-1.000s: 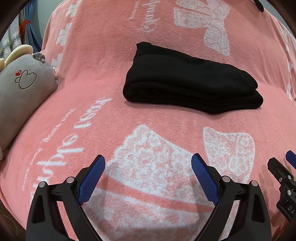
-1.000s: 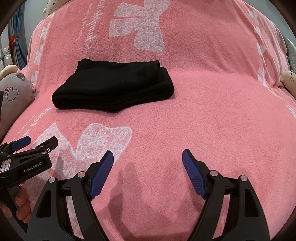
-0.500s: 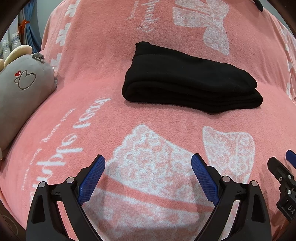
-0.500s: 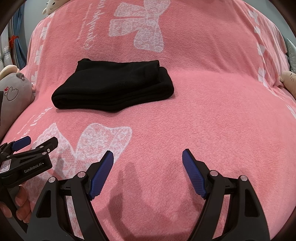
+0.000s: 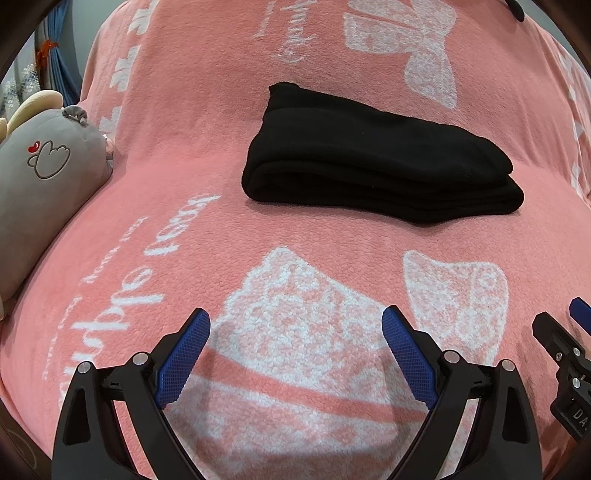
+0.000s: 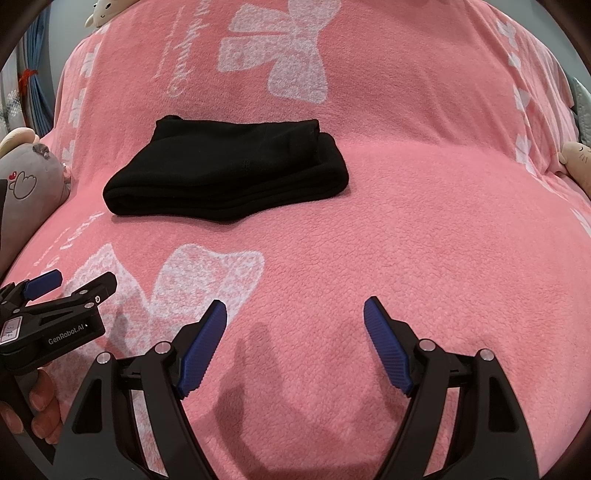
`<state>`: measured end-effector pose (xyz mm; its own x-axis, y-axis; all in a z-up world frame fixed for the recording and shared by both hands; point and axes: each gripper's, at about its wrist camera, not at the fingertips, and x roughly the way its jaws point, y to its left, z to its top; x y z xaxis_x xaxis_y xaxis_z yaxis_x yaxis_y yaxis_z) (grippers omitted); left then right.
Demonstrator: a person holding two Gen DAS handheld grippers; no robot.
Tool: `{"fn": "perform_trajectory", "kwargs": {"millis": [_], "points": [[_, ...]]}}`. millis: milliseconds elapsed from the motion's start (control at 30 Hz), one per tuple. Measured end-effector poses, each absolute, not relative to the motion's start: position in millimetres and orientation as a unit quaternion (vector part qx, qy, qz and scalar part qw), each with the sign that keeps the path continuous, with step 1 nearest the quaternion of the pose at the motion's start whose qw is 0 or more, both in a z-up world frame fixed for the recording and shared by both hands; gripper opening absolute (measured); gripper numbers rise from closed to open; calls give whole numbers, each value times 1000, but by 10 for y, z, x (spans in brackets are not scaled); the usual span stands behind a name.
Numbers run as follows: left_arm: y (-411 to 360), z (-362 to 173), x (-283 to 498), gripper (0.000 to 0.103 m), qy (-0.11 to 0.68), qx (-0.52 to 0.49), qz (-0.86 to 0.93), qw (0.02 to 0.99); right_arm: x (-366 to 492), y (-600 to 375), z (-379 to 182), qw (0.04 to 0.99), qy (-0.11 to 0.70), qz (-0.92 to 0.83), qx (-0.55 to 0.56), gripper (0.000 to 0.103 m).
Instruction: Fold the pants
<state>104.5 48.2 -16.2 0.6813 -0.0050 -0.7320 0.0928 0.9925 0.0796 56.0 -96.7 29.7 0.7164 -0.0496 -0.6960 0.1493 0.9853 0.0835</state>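
Observation:
Black pants lie folded into a thick flat bundle on the pink fleece blanket. In the right wrist view the same pants sit up and left of centre. My left gripper hovers over the blanket well short of the bundle, open, with nothing between its blue pads. My right gripper is likewise open and empty, to the right of the bundle's near edge. The left gripper also shows at the lower left of the right wrist view, held by a hand.
A grey plush toy lies at the blanket's left edge. Another pale plush sits at the far right, and a small one at the top. The blanket carries white bow and lettering prints. Blue curtains hang at the left.

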Motion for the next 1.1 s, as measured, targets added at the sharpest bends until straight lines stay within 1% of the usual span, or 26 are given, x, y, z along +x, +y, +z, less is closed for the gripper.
{"fn": "perform_trajectory", "kwargs": {"millis": [1100], "points": [[496, -178, 1050, 92, 404, 52, -25, 913, 550, -966, 291, 924, 373, -56, 69, 75]]}}
